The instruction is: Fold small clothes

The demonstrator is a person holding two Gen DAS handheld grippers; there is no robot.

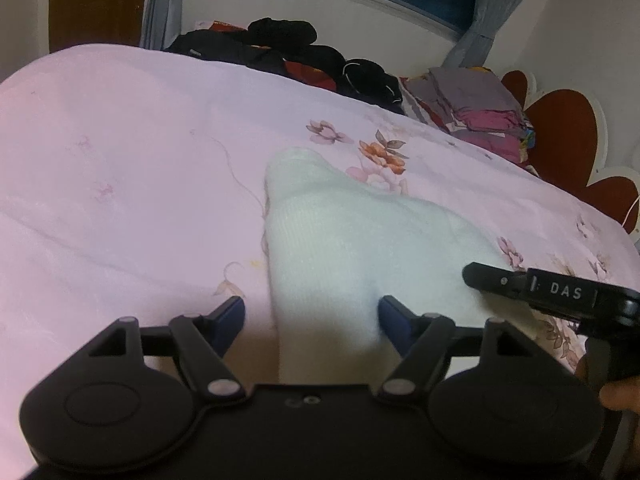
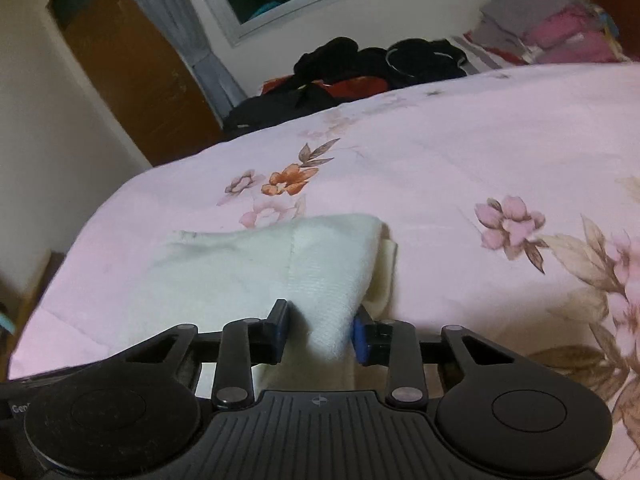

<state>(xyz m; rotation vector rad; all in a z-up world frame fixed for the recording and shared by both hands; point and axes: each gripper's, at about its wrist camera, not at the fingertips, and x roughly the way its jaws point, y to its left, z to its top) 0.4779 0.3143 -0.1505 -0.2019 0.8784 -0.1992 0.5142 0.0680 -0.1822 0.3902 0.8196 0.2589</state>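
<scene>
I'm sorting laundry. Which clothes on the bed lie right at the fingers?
The white sock, alone on the pink sheet. The dark heap and the folded pink-grey stack sit at the far edge.

The letters "DAS" stand in pale print on the black body of the right gripper (image 1: 560,294), which reaches in from the right edge of the left wrist view. In the right wrist view, at the near left corner, the letters "Gen" show on a black part (image 2: 18,409) just beside the round hub; the rest of the word is cut off by the hub. No other writing, number or sign can be read in either view.
</scene>
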